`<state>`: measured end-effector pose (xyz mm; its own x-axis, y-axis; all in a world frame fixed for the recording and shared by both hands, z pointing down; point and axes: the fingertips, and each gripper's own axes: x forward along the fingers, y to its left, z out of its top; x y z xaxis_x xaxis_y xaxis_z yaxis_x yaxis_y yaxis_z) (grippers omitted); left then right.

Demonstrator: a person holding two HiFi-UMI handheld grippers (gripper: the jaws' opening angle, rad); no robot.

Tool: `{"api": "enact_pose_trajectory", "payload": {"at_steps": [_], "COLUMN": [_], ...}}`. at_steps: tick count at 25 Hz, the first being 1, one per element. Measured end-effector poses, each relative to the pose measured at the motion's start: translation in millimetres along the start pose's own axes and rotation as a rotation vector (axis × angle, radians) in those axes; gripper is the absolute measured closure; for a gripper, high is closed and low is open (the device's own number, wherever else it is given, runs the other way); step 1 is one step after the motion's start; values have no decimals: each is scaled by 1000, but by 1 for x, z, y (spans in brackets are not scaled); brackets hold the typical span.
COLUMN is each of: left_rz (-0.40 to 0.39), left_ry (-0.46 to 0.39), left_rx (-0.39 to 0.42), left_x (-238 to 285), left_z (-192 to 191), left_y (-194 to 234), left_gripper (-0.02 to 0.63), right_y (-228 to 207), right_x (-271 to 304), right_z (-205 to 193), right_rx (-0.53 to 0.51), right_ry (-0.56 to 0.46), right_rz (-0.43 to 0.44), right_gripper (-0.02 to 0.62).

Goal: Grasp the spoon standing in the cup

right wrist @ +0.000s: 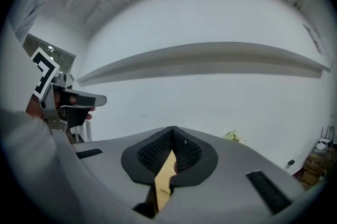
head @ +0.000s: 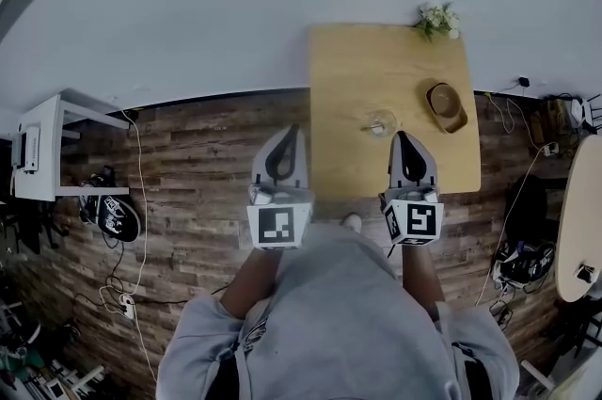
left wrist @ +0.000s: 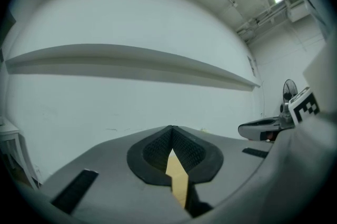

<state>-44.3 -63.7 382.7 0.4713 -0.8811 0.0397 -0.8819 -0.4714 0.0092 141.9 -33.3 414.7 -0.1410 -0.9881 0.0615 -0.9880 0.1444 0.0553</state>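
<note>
A clear glass cup (head: pixel 381 122) stands near the middle of the light wooden table (head: pixel 376 59); a thin spoon handle seems to jut from its left side, too small to be sure of. My right gripper (head: pixel 403 136) hovers just in front of and slightly right of the cup, shut and empty. My left gripper (head: pixel 293 131) is level with it beyond the table's left edge, over the floor, also shut and empty. In the left gripper view the fingertips (left wrist: pixel 171 128) meet; the same holds in the right gripper view (right wrist: pixel 172 129). Neither gripper view shows the cup.
A brown bowl (head: pixel 446 104) sits right of the cup, and small white flowers (head: pixel 437 19) stand at the table's far right corner against the white wall. A white shelf (head: pixel 42 149), shoes (head: pixel 113 215) and cables lie at left; a round table (head: pixel 583 219) is at right.
</note>
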Motion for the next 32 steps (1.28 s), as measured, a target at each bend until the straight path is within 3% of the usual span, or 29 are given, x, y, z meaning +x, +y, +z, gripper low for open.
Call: {"api": "enact_pose_trajectory", "payload": {"at_steps": [7, 15, 20, 23, 24, 26, 32], "left_rz": [-51, -100, -30, 15, 29, 49, 96], "left_ry": [5, 40, 23, 20, 20, 24, 35], "left_rx": [-42, -104, -93, -86, -89, -92, -76], "left_x": [20, 38, 45, 49, 49, 48, 49], "left_z": [-4, -22, -26, -21, -20, -19, -22], "left_y": [45, 74, 98, 102, 101, 96, 82], "left_gripper": [606, 606, 606, 604, 605, 605, 606], "right_y": [7, 22, 21, 16, 19, 23, 28], "right_x": [28, 35, 39, 48, 49, 48, 54], "right_z": [-10, -59, -106, -125, -132, -147, -183], "right_rx": [-9, -72, -116, -286, -362, -482, -583], "right_ry": [55, 218, 343, 382, 403, 442, 487], "right_rz": [-90, -135, -74, -27, 10, 84, 211], "right_gripper": [597, 596, 595, 592, 539, 495, 494]}}
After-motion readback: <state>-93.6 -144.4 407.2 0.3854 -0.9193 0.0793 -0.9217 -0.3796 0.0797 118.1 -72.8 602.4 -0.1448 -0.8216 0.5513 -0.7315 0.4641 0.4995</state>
